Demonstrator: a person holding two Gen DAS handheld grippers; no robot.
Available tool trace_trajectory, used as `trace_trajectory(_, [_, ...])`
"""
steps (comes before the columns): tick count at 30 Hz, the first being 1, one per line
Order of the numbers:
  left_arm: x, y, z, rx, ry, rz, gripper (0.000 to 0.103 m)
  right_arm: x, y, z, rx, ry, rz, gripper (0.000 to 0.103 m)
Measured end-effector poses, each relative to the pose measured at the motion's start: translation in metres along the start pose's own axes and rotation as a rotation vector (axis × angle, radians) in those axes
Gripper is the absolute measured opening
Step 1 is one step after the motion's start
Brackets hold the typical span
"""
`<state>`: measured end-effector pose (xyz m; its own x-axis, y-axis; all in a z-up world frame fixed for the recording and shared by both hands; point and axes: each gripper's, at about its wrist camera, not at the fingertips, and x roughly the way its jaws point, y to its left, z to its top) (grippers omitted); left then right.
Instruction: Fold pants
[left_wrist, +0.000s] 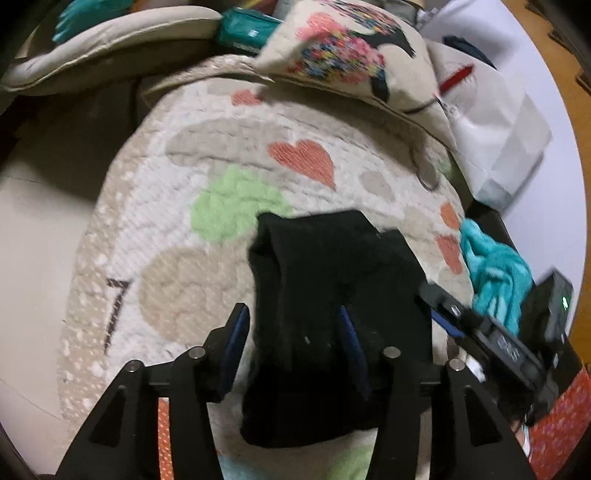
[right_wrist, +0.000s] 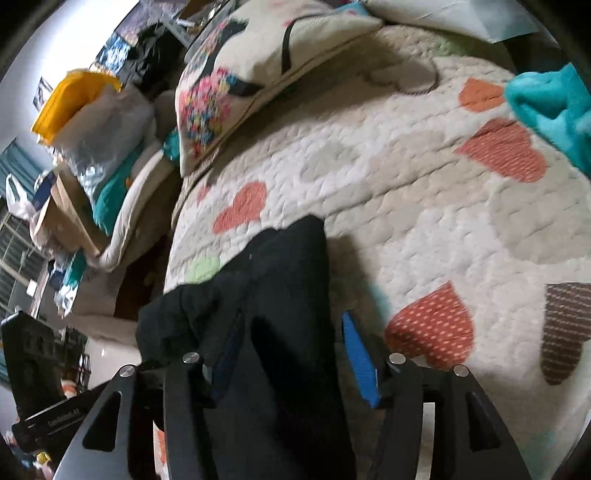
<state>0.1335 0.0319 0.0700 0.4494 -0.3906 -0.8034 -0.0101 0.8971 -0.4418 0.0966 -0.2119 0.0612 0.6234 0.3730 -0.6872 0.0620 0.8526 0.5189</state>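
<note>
The black pants (left_wrist: 332, 266) lie folded into a narrow bundle on a quilt with hearts (left_wrist: 221, 147). My left gripper (left_wrist: 291, 314) stands open astride the bundle's near part. Its left pad is clear of the cloth and its right pad rests over it. In the right wrist view the pants (right_wrist: 288, 266) run between the fingers of my right gripper (right_wrist: 291, 321), which is open. A gap shows between its right blue pad (right_wrist: 358, 358) and the cloth, and the left pad is partly hidden by a fold. The right gripper's body (left_wrist: 491, 339) shows beside the pants.
A patterned pillow (left_wrist: 351, 48) lies at the quilt's far edge (right_wrist: 240, 74). A teal cloth (left_wrist: 495, 269) sits at the right edge (right_wrist: 554, 110). Bags, boxes and a yellow item (right_wrist: 74, 99) crowd the far left. A dark gap runs beside the quilt (left_wrist: 92, 129).
</note>
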Motion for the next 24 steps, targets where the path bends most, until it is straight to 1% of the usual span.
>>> trace_trajectory(1, [0.004, 0.005, 0.003, -0.032, 0.002, 0.031, 0.050, -0.003, 0.000, -0.001, 0.004, -0.004, 0.000, 0.061])
trace_trajectory(2, [0.009, 0.011, 0.005, -0.058, 0.011, 0.042, 0.051, -0.005, 0.001, -0.002, 0.006, -0.005, -0.001, 0.061])
trace_trajectory(4, [0.026, 0.030, 0.008, -0.158, 0.051, 0.033, 0.054, -0.004, 0.003, -0.007, -0.001, 0.007, -0.016, 0.061])
trace_trajectory(5, [0.031, 0.037, 0.007, -0.198, 0.063, 0.033, 0.063, -0.001, 0.003, -0.010, -0.007, 0.019, -0.029, 0.061])
trace_trajectory(6, [0.033, 0.045, 0.006, -0.242, 0.065, 0.026, 0.067, 0.001, 0.004, -0.013, -0.011, 0.028, -0.038, 0.061])
trace_trajectory(7, [0.033, 0.049, 0.006, -0.268, 0.062, 0.013, 0.067, 0.004, 0.003, -0.016, -0.014, 0.035, -0.043, 0.062])
trace_trajectory(8, [0.031, 0.049, 0.006, -0.272, 0.063, 0.012, 0.067, 0.005, 0.002, -0.017, -0.009, 0.032, -0.038, 0.062])
trace_trajectory(11, [0.019, 0.045, 0.006, -0.255, 0.053, 0.038, 0.067, -0.002, 0.000, -0.019, 0.011, 0.015, -0.030, 0.062])
trace_trajectory(13, [0.005, 0.044, 0.003, -0.250, 0.040, 0.038, 0.067, -0.015, 0.003, -0.020, 0.001, -0.015, -0.032, 0.062])
trace_trajectory(17, [-0.027, 0.043, -0.013, -0.221, 0.000, 0.043, 0.067, -0.039, 0.012, -0.028, -0.034, -0.056, -0.052, 0.065])
trace_trajectory(21, [-0.065, 0.033, -0.041, -0.152, -0.068, 0.091, 0.067, -0.063, 0.025, -0.046, -0.084, -0.079, -0.071, 0.066])
trace_trajectory(23, [-0.082, 0.024, -0.055, -0.102, -0.116, 0.132, 0.067, -0.072, 0.031, -0.055, -0.104, -0.091, -0.075, 0.067])
trace_trajectory(24, [-0.092, 0.018, -0.063, -0.067, -0.153, 0.162, 0.067, -0.076, 0.033, -0.060, -0.113, -0.094, -0.076, 0.067])
